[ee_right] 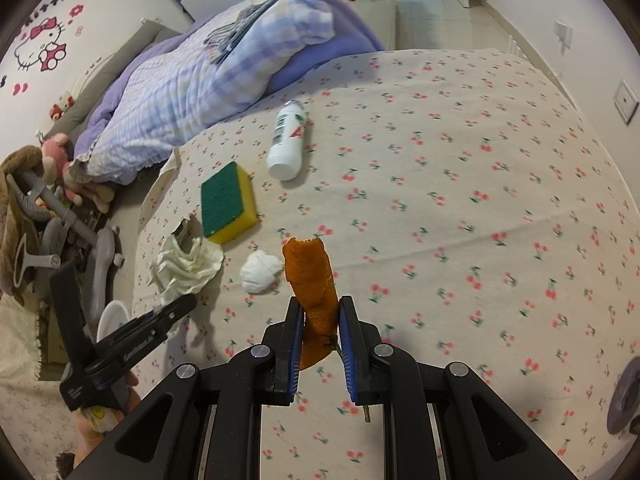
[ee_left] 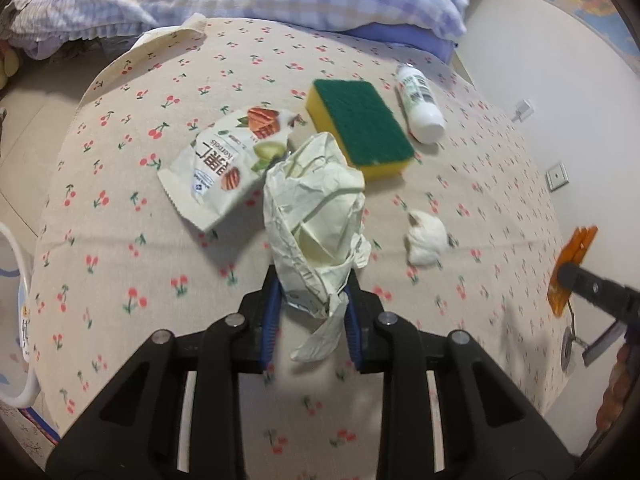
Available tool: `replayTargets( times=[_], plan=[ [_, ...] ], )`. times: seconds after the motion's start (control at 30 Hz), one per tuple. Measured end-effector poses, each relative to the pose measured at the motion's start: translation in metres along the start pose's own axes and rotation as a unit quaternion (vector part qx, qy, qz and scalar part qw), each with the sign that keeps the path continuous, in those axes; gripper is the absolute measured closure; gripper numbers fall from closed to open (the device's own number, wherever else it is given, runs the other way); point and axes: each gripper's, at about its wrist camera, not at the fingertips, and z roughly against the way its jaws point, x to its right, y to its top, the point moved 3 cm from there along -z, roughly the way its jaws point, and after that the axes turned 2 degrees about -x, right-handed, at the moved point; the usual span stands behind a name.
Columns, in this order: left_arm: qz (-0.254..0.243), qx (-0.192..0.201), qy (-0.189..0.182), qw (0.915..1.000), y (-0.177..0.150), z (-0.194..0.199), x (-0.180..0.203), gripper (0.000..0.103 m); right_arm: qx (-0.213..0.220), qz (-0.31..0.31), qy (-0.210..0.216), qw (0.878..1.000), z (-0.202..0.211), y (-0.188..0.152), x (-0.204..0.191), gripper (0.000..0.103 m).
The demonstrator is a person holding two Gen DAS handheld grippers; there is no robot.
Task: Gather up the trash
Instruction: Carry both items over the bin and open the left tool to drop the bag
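Trash lies scattered on a cherry-print bedspread [ee_left: 120,208], and each gripper already has one piece. Nearest in the left wrist view, the left gripper [ee_left: 310,312] is pinching a crumpled cream paper wrapper [ee_left: 316,216], its blue pads pressed against the wrapper's lower end, which stands up between them. In the right wrist view the right gripper [ee_right: 319,332] is clamped on a strip of orange peel [ee_right: 310,280] that rises upright from the pads.

Just beyond the grippers sits one small white tissue wad [ee_left: 426,238], apart from everything else. Farther on lies one torn snack packet [ee_left: 228,164], flat, printed with nuts; only the left view shows it plainly, since in the right view the held wrapper covers almost all of it. Behind it are one yellow sponge [ee_left: 360,128] with its green scouring face up and, beside that, one white bottle [ee_left: 420,102] on its side.

At the far edge a lilac checked duvet [ee_right: 192,92] is heaped. Only the right view shows the soft toys [ee_right: 60,160] and the cartoon-cat wall sticker [ee_right: 44,46]; only the left shows a white basket rim [ee_left: 24,264].
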Motion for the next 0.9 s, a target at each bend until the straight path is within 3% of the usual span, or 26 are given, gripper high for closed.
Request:
replayTargets(
  times=[0.5,0.9],
  plan=[
    [-0.028,0.004,-0.019,0.9994,-0.047,0.049,-0.005,0.073,-0.004,0.027,0.011,1.000,0.006,-0.017,-0.004,0.085],
    [0.004,0.022,-0.007,0.9997,-0.064,0.090,-0.064,0.073,-0.030,0.064,0.025,0.997,-0.015,-0.027,-0.049,0.085]
  ],
)
